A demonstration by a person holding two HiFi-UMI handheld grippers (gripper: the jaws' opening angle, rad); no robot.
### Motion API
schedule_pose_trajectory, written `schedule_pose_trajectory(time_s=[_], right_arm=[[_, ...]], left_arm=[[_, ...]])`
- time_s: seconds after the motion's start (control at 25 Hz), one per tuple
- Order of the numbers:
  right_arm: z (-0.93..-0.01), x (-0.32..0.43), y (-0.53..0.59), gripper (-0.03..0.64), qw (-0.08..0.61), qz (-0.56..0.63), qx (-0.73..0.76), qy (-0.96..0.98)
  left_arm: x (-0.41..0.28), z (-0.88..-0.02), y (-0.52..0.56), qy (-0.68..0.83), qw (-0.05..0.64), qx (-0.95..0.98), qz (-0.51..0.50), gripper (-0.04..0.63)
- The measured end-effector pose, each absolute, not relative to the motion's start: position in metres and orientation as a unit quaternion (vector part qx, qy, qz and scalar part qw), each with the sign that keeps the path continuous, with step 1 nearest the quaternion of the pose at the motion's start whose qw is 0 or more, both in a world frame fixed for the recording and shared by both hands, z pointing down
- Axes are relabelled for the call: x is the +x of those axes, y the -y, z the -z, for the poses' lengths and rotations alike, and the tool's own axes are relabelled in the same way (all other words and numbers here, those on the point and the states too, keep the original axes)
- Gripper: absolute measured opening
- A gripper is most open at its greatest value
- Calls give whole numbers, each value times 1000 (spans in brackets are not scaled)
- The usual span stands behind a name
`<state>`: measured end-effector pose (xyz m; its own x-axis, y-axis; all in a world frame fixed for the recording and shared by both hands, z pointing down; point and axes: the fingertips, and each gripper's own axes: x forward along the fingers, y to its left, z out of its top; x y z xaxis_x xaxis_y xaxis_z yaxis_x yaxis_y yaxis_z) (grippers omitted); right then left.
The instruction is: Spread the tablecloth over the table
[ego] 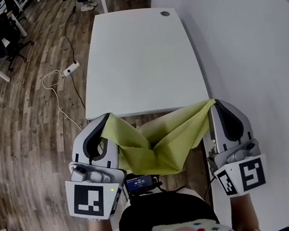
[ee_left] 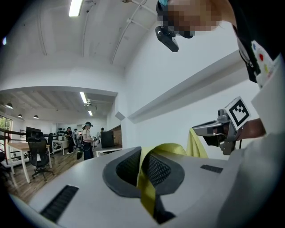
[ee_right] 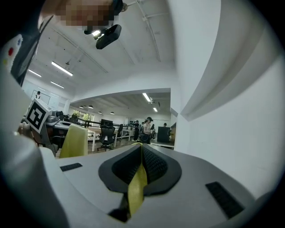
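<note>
The left gripper (ego: 105,118) is clamping one corner of the yellow-green tablecloth (ego: 160,143) and the right gripper (ego: 212,102) is pinching another corner. The cloth is sagging in folds between them, just at the near edge of the white table (ego: 140,57)

The tablecloth (ego: 161,145) is a thin yellow-green sheet at the lower centre of the head view. It hangs bunched in loose folds, each top corner pinched, one in the left gripper (ego: 106,116) and one in the right gripper (ego: 212,101). The table (ego: 140,57) is white, rectangular and uncovered. It fills the upper centre, its near edge just beside the cloth's raised corners.
</note>
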<state>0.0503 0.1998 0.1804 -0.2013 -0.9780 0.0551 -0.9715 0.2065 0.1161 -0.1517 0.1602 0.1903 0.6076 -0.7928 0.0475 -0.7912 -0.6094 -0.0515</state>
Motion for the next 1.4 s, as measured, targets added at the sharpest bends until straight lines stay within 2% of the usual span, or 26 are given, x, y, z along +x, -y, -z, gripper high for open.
schedule_pose_trajectory(time_s=[0.44,0.88,1.4], right_arm=[[-204,74,-113,35,82,9,653,753],[-222,92,-90,35,108,-5,647,755],[-240,127,-85,35,141,-22,663,735]], left_arm=[[-140,-205,-65,-426,6,-904,44,14],[-132,-223,-42,-437,-15,-897,60,14],[-158,-227,-35,-492,-26,-867,75,14]])
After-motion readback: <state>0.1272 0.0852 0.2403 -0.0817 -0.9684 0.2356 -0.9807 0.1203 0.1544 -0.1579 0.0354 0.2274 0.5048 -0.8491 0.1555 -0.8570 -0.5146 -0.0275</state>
